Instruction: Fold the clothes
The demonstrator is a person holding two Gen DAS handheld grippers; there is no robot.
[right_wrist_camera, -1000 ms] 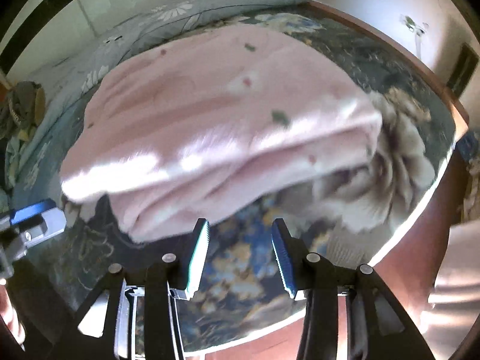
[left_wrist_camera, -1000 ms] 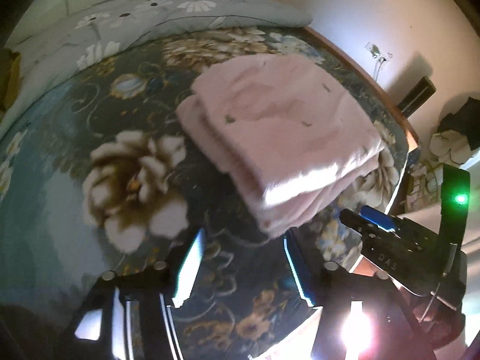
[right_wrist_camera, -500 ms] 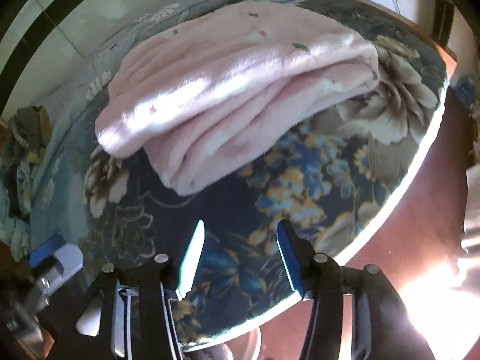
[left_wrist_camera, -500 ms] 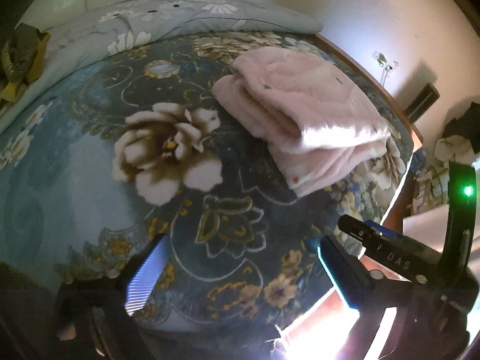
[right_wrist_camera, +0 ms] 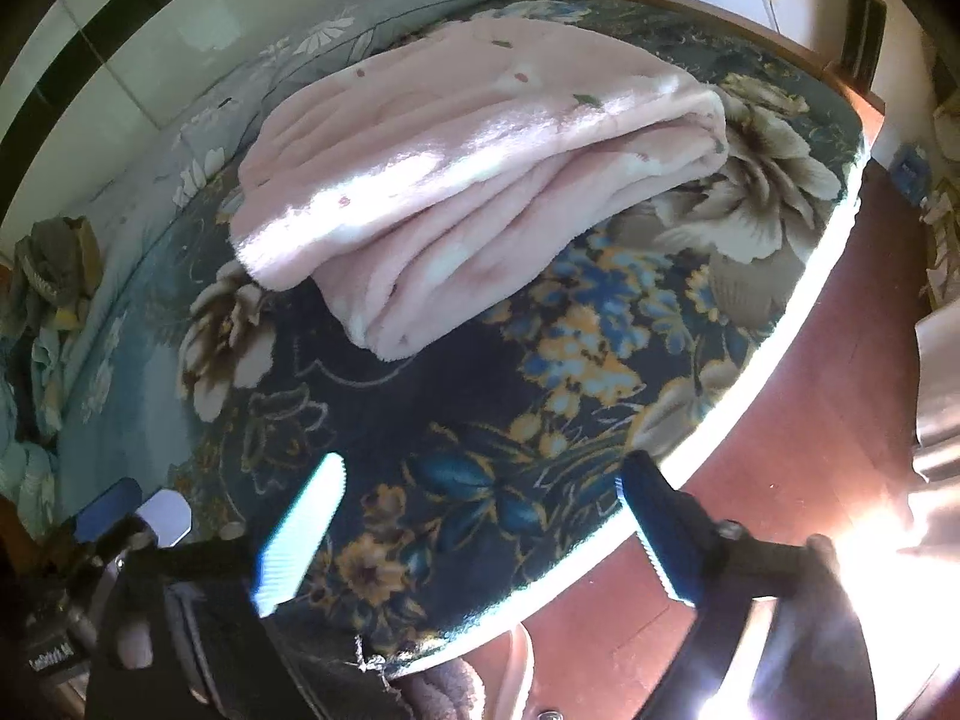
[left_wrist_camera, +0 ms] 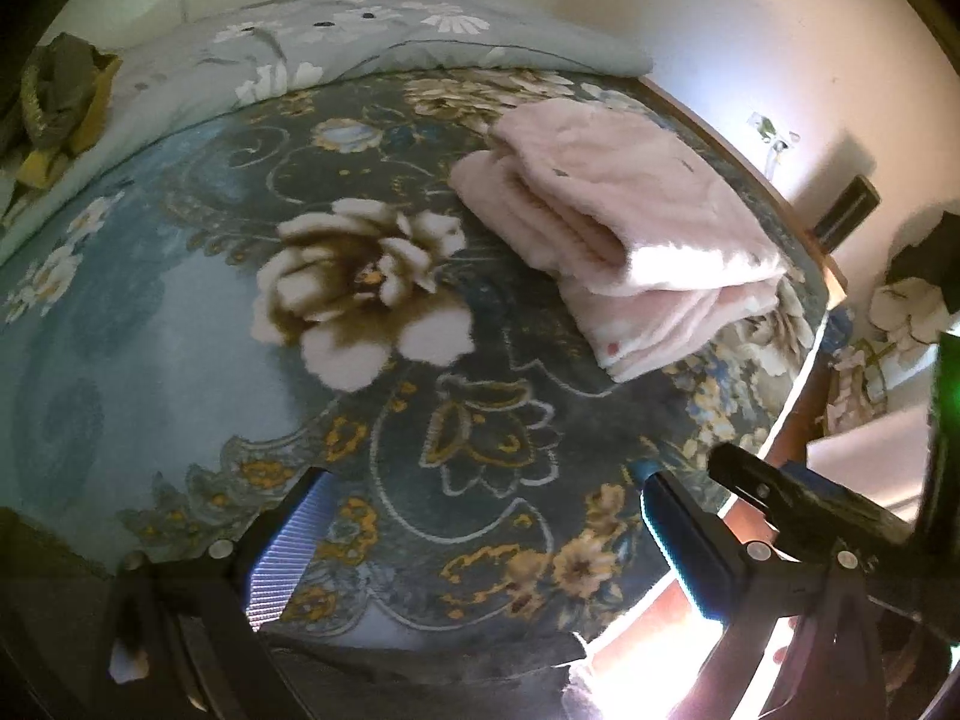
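Observation:
A pink fleece garment [left_wrist_camera: 624, 228] lies folded in a thick stack on the dark floral blanket [left_wrist_camera: 300, 300] of the bed, toward the right side. It also shows in the right wrist view [right_wrist_camera: 468, 168]. My left gripper [left_wrist_camera: 480, 492] is open and empty, held over the bed's near edge, well short of the stack. My right gripper [right_wrist_camera: 480, 480] is open and empty, also near the bed's edge and apart from the stack. The right gripper's body shows in the left wrist view [left_wrist_camera: 798, 504].
A grey floral quilt [left_wrist_camera: 360, 42] lies along the back of the bed. Crumpled olive and yellow clothes [left_wrist_camera: 60, 96] sit at the far left. The wooden bed frame [right_wrist_camera: 750, 24] runs along the wall. Red-brown floor [right_wrist_camera: 810, 420] lies to the right.
Both grippers have pulled back from the folded pink garment toward the bed's near edge, and their jaws have opened wider. The stack stays in place.

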